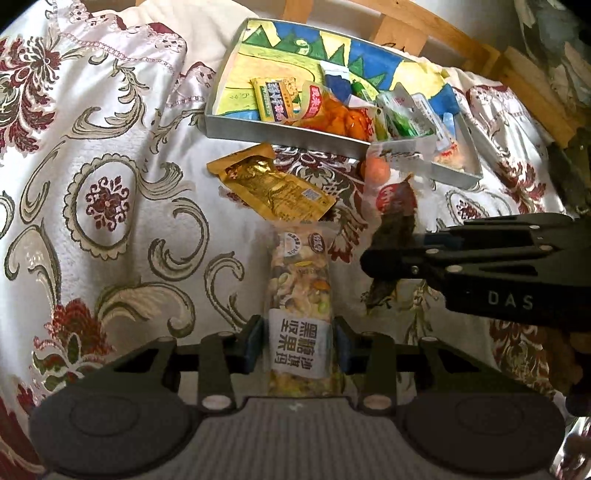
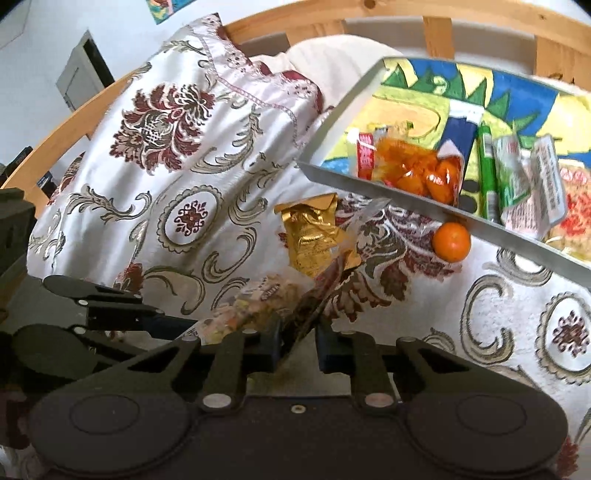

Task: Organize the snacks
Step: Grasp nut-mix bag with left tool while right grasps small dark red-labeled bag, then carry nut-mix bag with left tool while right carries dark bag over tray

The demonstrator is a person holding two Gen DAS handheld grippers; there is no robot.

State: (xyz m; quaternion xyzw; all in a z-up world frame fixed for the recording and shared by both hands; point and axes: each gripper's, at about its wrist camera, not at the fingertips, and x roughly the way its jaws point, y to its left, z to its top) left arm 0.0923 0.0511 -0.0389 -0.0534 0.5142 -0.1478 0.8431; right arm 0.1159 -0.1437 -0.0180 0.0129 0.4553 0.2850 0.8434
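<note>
Where the fisheye lenses bend the edges, several entries stay incomplete: the tray [image 1: 280, 133] is cut off at the right border of the right wrist view, the print on most packets inside it is too small to read, and the far corner of the bed frame [image 2: 436, 33] is lost in glare.

Item, nut bar [image 1: 301, 306]: a long clear wrapper showing mixed nuts, with a white label of dark characters. Its near end sits between the blue pads [image 1: 253, 345] of the left gripper [image 1: 300, 345], which press on both sides of the label; the far end points toward the tray and touches the edge of the gold pouch [image 1: 273, 186]. Its lowest part is hidden behind the gripper body.

Item, dark snack packet [image 1: 395, 229]: a clear wrapper with dark brown contents and a red mark near its top. The right gripper [image 2: 297, 341] is clenched on it, the jaws nearly together, the packet rising slantwise from between them. In the right wrist view it is blurred and its contents cannot be made out.

Item, gold pouch: crumpled, lying on the floral bedspread [image 1: 110, 206] between the nut bar and the tray's near wall.

Item, small orange fruit [image 2: 451, 242]: on the bedspread, just beside the tray's near wall, partly covered by a wrapper in the left wrist view.

Item, tray: grey walls, brightly painted floor, holding an orange-filled bag [image 2: 417, 173], green packets [image 2: 511, 177] and others overlapping.
</note>
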